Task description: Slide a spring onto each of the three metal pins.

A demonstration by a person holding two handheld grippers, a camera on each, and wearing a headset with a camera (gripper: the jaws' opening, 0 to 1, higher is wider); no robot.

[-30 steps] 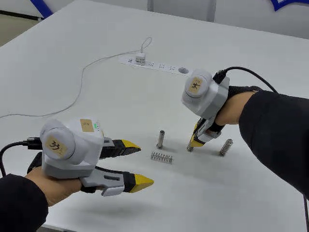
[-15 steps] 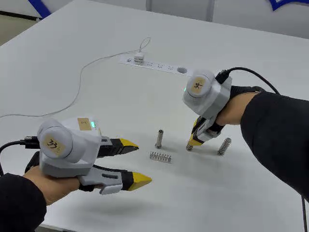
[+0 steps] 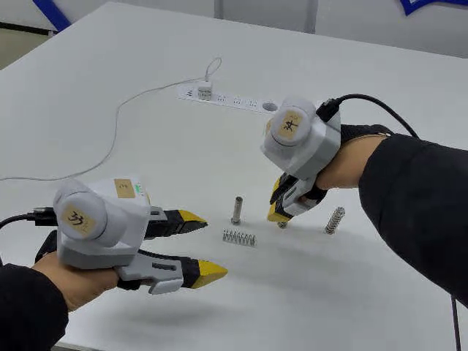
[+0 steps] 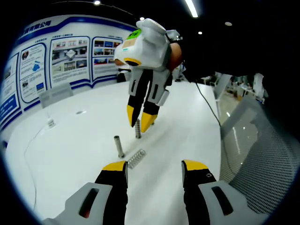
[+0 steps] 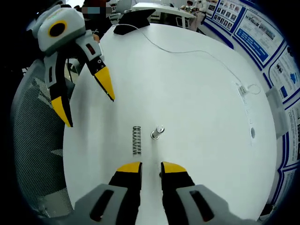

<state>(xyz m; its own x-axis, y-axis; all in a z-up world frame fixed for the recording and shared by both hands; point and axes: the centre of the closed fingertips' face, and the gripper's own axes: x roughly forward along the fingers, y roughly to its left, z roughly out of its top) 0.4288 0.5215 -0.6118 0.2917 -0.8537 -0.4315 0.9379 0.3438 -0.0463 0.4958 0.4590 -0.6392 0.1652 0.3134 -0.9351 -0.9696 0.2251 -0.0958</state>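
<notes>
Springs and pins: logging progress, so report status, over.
Left tongs open, hovering clear. Right tongs narrow at middle sprung pin, grip unclear. Head view: right-end pin sprung, left-end pin bare, loose spring lying beside it. Nothing obstructing.

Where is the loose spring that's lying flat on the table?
In the head view, the loose spring lies just this side of the bare pin, between the left gripper and right gripper.

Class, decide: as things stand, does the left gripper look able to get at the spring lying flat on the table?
Probably yes. The left gripper is open, with bare table between it and the loose spring. The right gripper sits farther off, at another pin.
</notes>
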